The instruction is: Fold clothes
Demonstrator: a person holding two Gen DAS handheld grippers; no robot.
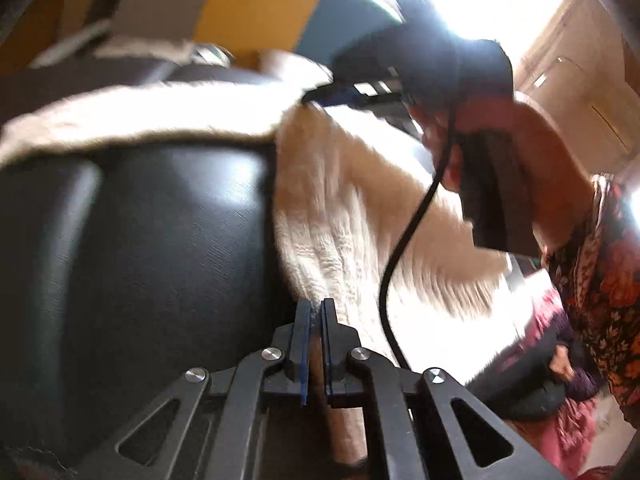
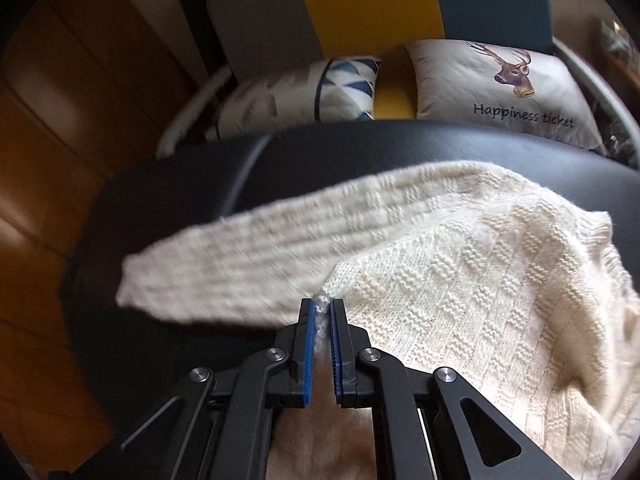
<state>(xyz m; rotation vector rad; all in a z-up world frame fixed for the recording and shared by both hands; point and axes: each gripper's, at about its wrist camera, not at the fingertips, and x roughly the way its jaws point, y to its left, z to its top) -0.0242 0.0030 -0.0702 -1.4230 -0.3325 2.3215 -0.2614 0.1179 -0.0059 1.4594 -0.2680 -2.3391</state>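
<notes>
A cream knit sweater [image 2: 460,280] lies over a black leather seat [image 2: 320,140], one sleeve [image 2: 240,256] stretched out to the left. My right gripper [image 2: 322,308] is shut on the knit where that sleeve meets the body. In the left wrist view the sweater [image 1: 340,220] hangs blurred between both tools. My left gripper [image 1: 316,308] is shut on its lower edge, and the right gripper [image 1: 320,96], held by a hand [image 1: 532,160], pinches it higher up. A black cable [image 1: 404,240] dangles across the knit.
Two cushions, one with a deer print [image 2: 504,88] and one with blue triangles [image 2: 320,92], sit behind the seat on a yellow and teal chair [image 2: 368,4]. Wooden flooring [image 2: 52,160] is to the left. A floral sleeve [image 1: 600,260] is at the right.
</notes>
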